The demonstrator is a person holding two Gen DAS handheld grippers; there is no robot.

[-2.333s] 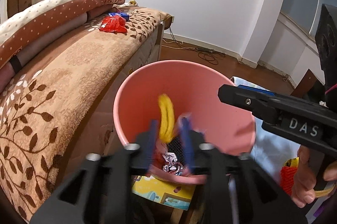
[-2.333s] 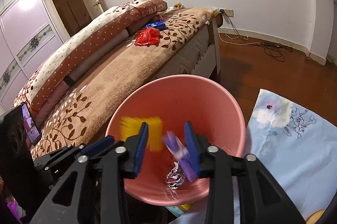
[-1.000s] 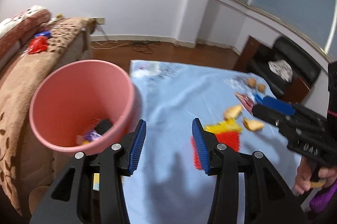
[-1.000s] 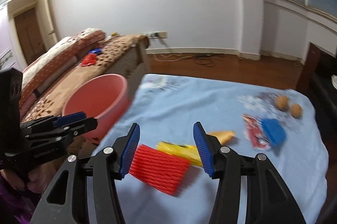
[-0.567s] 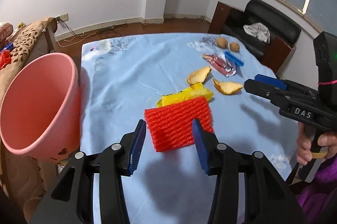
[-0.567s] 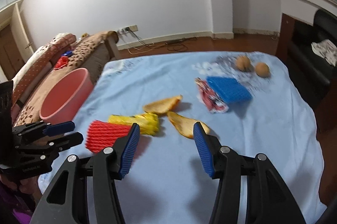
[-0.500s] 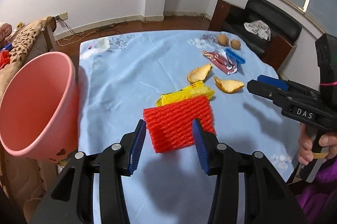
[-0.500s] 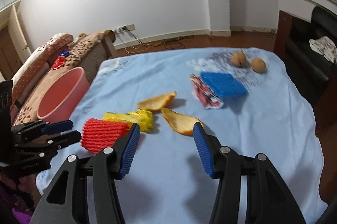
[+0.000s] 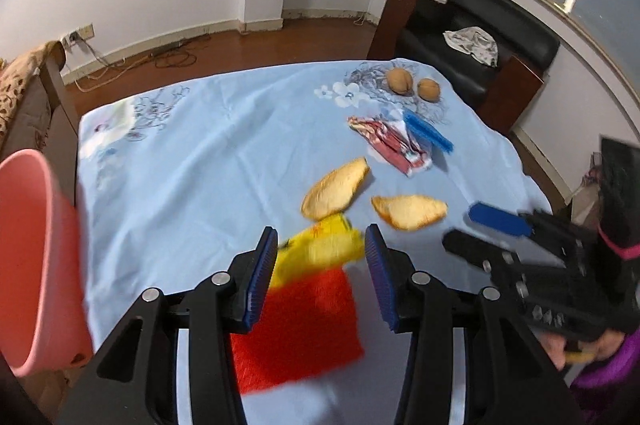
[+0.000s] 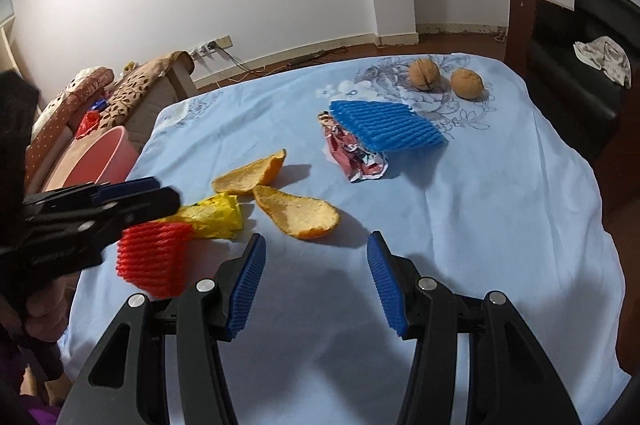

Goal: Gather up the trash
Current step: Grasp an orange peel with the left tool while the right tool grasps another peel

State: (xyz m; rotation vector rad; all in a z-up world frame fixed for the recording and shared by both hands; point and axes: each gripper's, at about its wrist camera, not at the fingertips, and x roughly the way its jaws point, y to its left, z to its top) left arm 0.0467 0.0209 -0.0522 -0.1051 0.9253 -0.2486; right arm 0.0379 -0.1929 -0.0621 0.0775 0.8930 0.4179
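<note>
Surface (image 10: 500, 209): a square top under a pale blue floral cloth, carrying all remaining litter. Pink plastic bucket (image 9: 36, 265): stands off the surface's left edge beside a bed in brown leaf-print cover (image 10: 140, 93); only its rim and outer wall show, so its contents cannot be told. Red foam fruit-net sleeve (image 9: 296, 325): lies flat directly beneath and between the left claw (image 9: 320, 277) pads, its ribs running across the claw's line; the left hand is the nearer to it. Crumpled yellow plastic wrapper (image 9: 320, 245): touches the red sleeve's far edge, just ahead of the left claw tips. Two orange-peel pieces: the nearer one (image 10: 298, 213) lies just ahead and slightly left of the right claw (image 10: 316, 281), long axis slanting from far-left to near-right, so the right hand is the closer; the farther one (image 10: 252, 173) touches it at the far end. Blue foam fruit-net sleeve (image 10: 386, 125): farther back, overlapping a crumpled red-and-silver foil wrapper (image 10: 356, 157). Two brown walnuts (image 10: 424, 75): near the far edge, side by side, well apart from both claws. Left claw: jaws spread wide, gripping nothing, blurred, hanging over the red sleeve. Right claw: jaws spread wide, empty, over bare cloth. Judgement: next pick is likely the red sleeve for the left, the nearer peel for the right.
</note>
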